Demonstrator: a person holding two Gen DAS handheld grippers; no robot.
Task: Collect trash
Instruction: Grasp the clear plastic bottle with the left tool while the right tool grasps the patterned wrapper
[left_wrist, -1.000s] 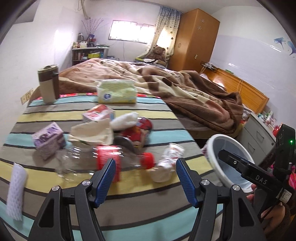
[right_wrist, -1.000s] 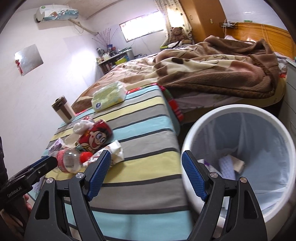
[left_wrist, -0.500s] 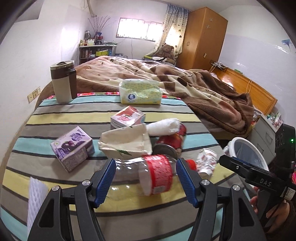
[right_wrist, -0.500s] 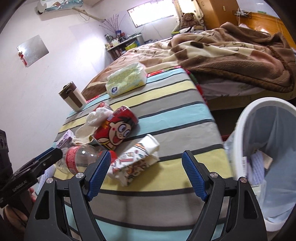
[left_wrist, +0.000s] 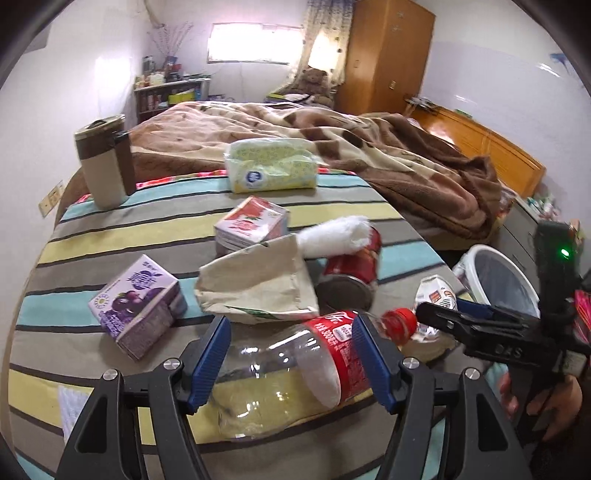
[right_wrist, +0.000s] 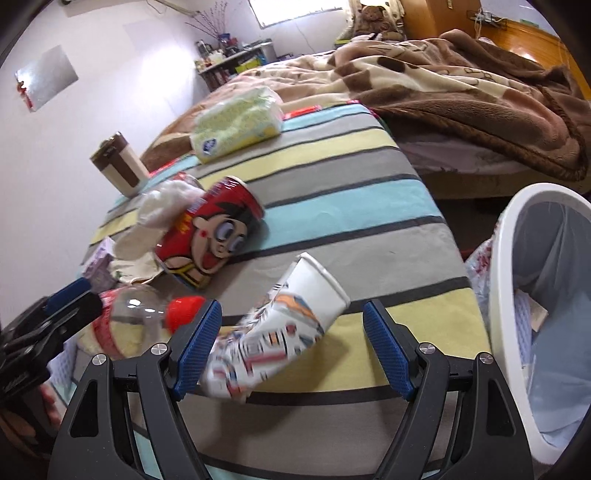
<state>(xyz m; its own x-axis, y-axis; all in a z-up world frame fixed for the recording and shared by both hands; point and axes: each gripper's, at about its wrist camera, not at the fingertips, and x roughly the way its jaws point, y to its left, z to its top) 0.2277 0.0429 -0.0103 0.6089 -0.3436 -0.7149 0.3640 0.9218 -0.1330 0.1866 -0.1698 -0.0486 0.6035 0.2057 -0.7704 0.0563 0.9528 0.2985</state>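
Altogether: two cartons (left_wrist: 138, 299), one bottle (left_wrist: 291, 373), one can (right_wrist: 212, 230), one cup (right_wrist: 291, 325).

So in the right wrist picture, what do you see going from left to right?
Mug → bottle cap → cartoon can → paper cup → bin.

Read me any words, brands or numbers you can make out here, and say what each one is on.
"DAS": right gripper body, partly legible.
"300": red label of the plastic bottle; the rest is unreadable.
Purple carton, red carton, tissue pack, paper cup, cartoon can: print too small or blurred.
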